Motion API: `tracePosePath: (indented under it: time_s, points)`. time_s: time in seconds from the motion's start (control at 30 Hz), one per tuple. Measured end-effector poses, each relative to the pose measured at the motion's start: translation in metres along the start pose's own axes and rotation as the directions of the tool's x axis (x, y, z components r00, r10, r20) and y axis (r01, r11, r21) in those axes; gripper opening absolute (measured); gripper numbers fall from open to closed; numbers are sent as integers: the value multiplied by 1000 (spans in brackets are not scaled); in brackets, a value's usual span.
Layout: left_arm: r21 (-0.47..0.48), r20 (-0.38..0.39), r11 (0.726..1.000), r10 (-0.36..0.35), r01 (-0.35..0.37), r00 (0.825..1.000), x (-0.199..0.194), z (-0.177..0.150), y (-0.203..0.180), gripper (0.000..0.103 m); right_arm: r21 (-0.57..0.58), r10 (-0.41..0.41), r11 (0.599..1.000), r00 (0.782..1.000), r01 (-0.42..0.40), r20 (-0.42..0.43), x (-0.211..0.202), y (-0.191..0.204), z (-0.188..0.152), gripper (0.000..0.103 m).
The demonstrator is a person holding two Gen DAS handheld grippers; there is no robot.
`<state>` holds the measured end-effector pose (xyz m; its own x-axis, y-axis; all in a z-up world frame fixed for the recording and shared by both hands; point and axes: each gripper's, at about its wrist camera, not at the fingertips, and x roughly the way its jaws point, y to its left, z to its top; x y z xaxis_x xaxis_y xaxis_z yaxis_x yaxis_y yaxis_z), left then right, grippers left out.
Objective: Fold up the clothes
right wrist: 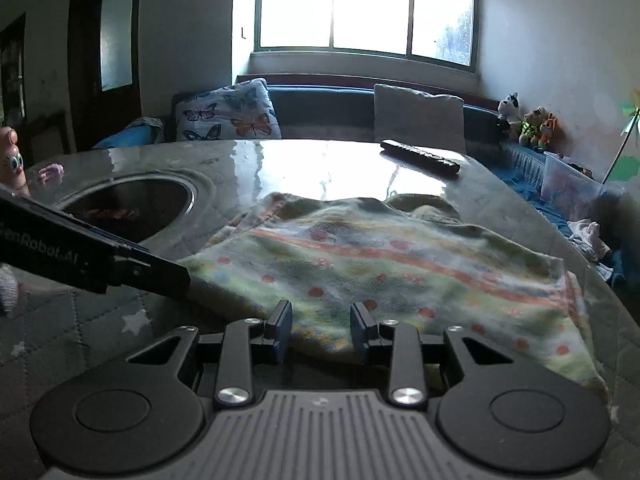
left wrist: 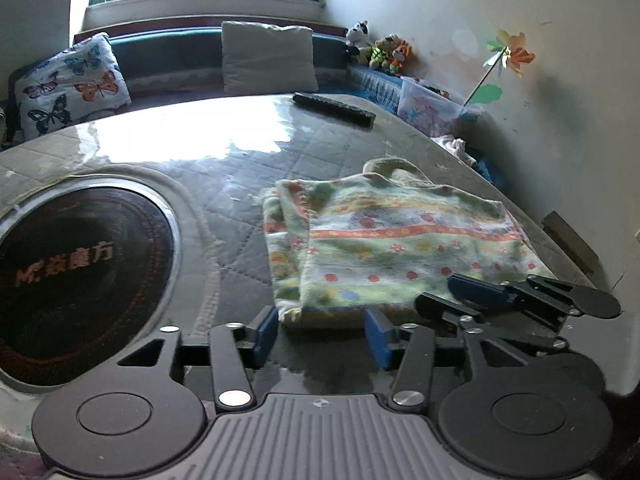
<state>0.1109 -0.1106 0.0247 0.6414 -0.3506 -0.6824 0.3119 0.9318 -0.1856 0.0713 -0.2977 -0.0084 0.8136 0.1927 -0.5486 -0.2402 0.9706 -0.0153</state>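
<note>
A folded fleece garment [left wrist: 392,248] [right wrist: 380,264] with green, white and orange flowered stripes lies flat on the grey quilted table [left wrist: 240,184]. My left gripper [left wrist: 322,336] is open at the garment's near left corner, with only bare table between its blue pads. My right gripper [right wrist: 322,330] is open too. The garment's near edge lies between its fingers, and the pads do not press on it. In the left wrist view the right gripper [left wrist: 460,300] rests low at the garment's near right corner. In the right wrist view the left gripper [right wrist: 182,280] reaches in from the left.
A round dark hotplate [left wrist: 80,280] [right wrist: 132,204] is set into the table at the left. A black remote [left wrist: 334,109] [right wrist: 420,156] lies at the far edge. Behind it are a bench with pillows [left wrist: 268,56], plush toys [left wrist: 380,52] and a plastic box [left wrist: 428,108] by the right wall.
</note>
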Motion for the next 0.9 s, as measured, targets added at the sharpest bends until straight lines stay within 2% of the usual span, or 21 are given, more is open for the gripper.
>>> tracePosePath:
  time_s: [0.07,0.17,0.23,0.3,0.43,0.57,0.9]
  points:
    - [-2,8,1000,1,-1,1000,-4,-2,1,61,10,-6,1000,1000,6,16,-7,0,1,42]
    - [8,21,1000,5,-5,1000,-9,-5,-1,73,33,-13,999,999,12,35,-17,-2,1,63]
    - [18,31,1000,9,-9,999,-12,-8,-4,81,51,-22,999,999,20,46,-24,-3,0,71]
    - [26,41,1000,13,-14,999,-16,-12,-5,87,64,-39,997,998,35,49,-30,-3,-3,87]
    - [33,62,999,25,-27,998,-23,-19,-7,102,105,-55,993,998,51,43,-39,-5,-9,92]
    - [37,73,999,26,-29,997,-29,-26,-9,103,134,-67,989,997,61,43,-46,-6,-13,103]
    - [55,73,997,45,-49,996,-40,-41,-13,103,166,-104,981,994,98,25,-57,-1,-21,103]
